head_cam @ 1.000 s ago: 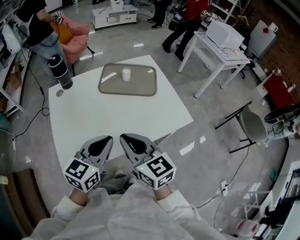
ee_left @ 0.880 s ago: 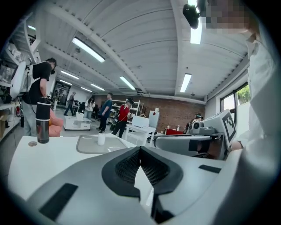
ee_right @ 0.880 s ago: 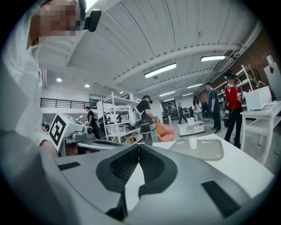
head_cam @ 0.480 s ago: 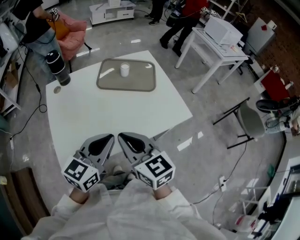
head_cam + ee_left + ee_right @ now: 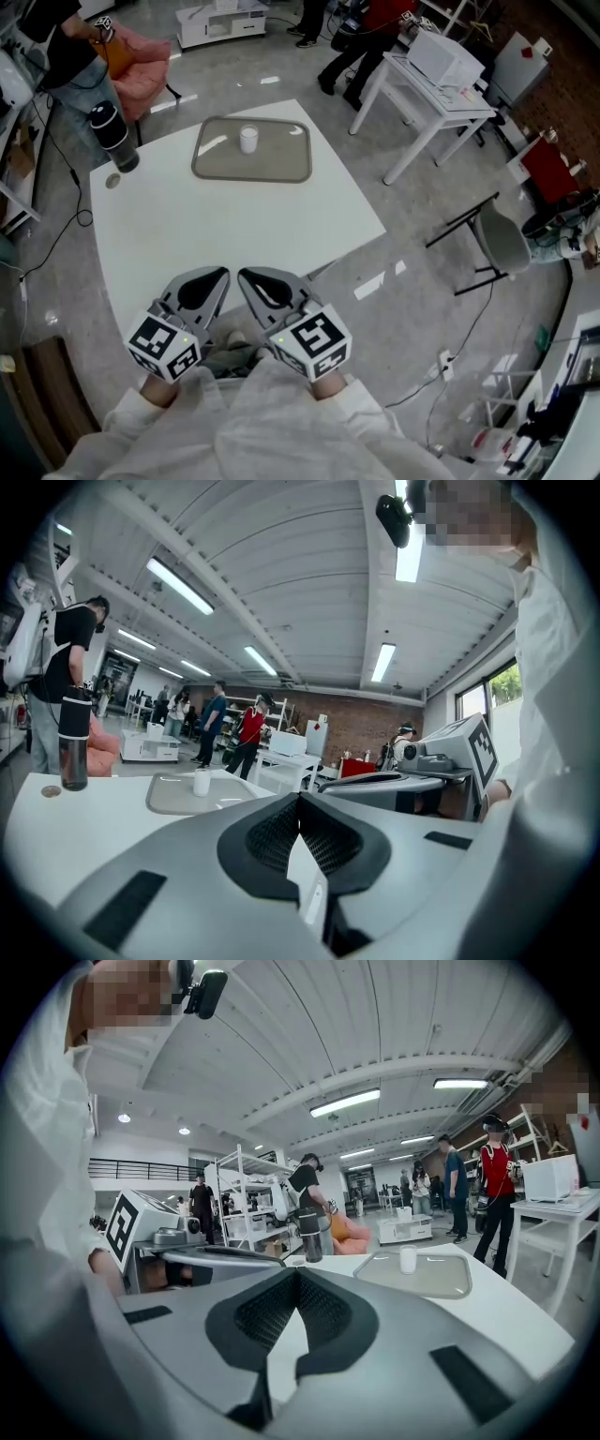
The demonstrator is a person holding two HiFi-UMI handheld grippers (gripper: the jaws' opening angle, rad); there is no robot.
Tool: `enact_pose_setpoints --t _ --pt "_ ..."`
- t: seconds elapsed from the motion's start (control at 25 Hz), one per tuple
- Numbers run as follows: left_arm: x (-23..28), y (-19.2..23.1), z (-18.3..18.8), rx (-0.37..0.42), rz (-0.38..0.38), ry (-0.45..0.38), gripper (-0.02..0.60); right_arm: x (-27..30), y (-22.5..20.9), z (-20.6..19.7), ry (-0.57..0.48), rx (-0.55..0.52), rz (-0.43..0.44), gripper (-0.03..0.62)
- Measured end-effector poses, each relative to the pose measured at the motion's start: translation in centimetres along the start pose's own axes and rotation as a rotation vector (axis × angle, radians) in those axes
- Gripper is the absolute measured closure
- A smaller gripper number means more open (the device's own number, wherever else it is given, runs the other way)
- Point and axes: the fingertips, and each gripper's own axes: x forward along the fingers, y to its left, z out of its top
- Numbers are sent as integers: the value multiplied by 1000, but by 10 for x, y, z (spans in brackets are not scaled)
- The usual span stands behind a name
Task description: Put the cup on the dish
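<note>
Nothing has shifted since a second ago: the left gripper (image 5: 217, 275) and right gripper (image 5: 247, 276) stay side by side at the 6 o'clock edge of the table (image 5: 234, 230), each with its jaws together and nothing between them. A dark bottle (image 5: 113, 137) stands at 10 o'clock. The white cup (image 5: 248, 139) stands upright on the grey dish (image 5: 281, 165) at 12 o'clock.

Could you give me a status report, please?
Left tool, right tool shut, empty, near table edge. Cup upright on dish, far side. Bottle left of dish, apart.
</note>
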Motion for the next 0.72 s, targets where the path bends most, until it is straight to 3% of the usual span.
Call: enact_pose_setpoints --t 0.4,0.72 --pt "3 8 -3 -10 -2 35 573 5 -4 3 28 -34 -16 582" --pt "3 11 -6 16 -33 64 572 13 -1 0 28 13 -2 582"
